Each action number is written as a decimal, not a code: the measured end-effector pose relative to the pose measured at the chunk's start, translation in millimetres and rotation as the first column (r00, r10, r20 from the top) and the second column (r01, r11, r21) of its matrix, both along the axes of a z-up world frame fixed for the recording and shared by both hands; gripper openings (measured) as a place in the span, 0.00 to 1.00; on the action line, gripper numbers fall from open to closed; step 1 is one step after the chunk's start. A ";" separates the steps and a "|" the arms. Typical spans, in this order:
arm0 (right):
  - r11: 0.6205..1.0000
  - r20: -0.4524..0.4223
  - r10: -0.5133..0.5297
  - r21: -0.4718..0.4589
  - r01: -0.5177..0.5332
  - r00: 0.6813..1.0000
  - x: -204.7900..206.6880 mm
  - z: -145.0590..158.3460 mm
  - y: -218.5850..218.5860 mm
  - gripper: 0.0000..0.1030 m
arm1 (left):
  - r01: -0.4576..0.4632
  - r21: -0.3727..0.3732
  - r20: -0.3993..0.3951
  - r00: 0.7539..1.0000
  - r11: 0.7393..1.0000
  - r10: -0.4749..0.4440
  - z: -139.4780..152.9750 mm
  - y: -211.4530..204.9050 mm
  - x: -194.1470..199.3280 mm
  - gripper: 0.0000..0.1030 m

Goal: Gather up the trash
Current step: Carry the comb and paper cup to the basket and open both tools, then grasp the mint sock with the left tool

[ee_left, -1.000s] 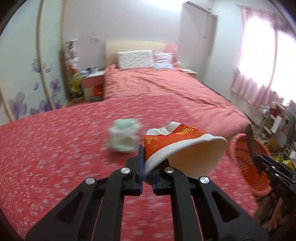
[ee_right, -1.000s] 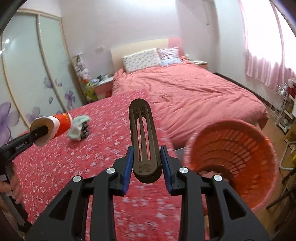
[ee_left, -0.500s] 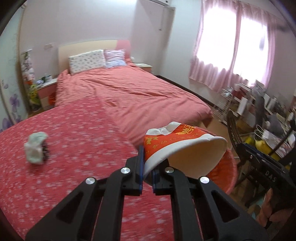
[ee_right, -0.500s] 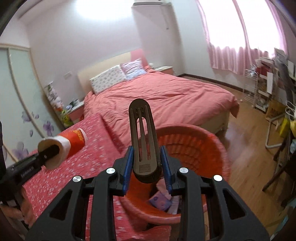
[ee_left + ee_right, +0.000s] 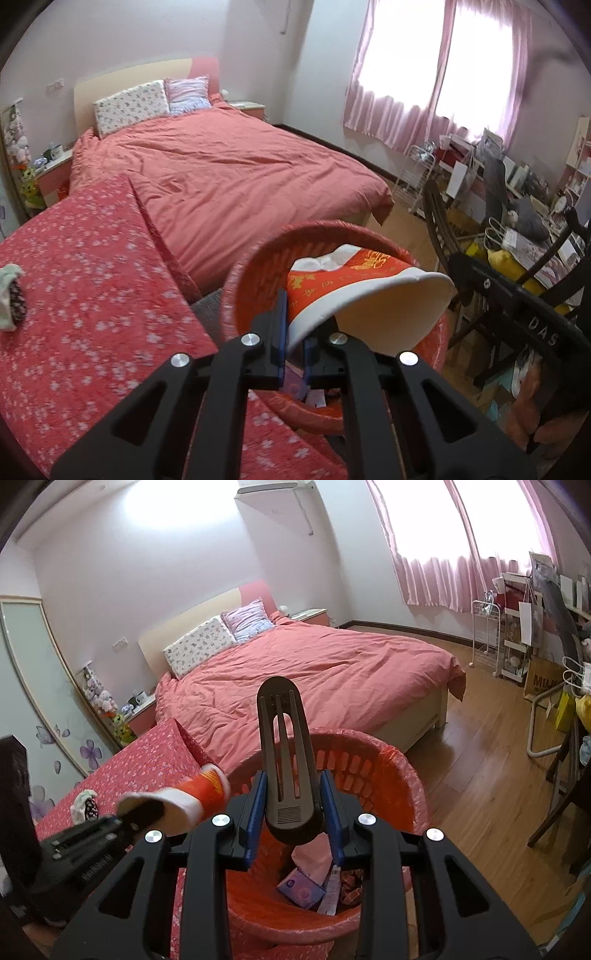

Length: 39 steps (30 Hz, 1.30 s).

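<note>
Both grippers have swung from the bedspread (image 5: 92,295) to above the orange basket (image 5: 399,771): left gripper (image 5: 293,332) clamps the paper cup (image 5: 354,291), right gripper (image 5: 293,812) the black clip (image 5: 284,753); 2 drops pending.

So the left gripper (image 5: 293,341) has its blue pads clamped tight on the rim of a red-and-white paper cup (image 5: 364,291), which is tipped on its side with the open mouth facing right. The cup sits right over the mouth of an orange basket (image 5: 245,275), and you can spot some scraps down inside it. Off to the left there's a red flowery bedspread (image 5: 92,295) with a crumpled pale-green wad (image 5: 9,295) lying near the edge of frame. Behind is a big bed with a salmon duvet (image 5: 229,173). The other gripper (image 5: 524,310) pokes in from the right, jaws out of sight.
</note>
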State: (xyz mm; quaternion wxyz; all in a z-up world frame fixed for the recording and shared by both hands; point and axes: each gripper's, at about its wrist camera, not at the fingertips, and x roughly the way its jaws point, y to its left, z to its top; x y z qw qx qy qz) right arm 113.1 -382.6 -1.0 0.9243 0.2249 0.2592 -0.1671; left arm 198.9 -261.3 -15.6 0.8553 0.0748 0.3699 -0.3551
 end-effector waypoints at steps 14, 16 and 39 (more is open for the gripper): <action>0.995 -0.043 0.035 0.098 -0.031 0.998 9.5 -21.2 -16.6 0.33 | -0.006 0.061 -0.065 0.998 0.998 0.010 -37.9 -6.7 11.6 0.53; 0.995 -0.055 0.037 0.097 -0.032 0.998 8.6 -24.0 -15.7 0.33 | -0.015 0.063 -0.072 0.997 0.998 0.020 -38.8 -2.3 14.4 0.54; 0.984 -0.123 0.165 -0.054 -0.173 0.979 46.4 -14.1 65.7 0.38 | -0.450 0.167 0.162 0.890 0.877 0.425 -10.2 194.0 80.3 0.75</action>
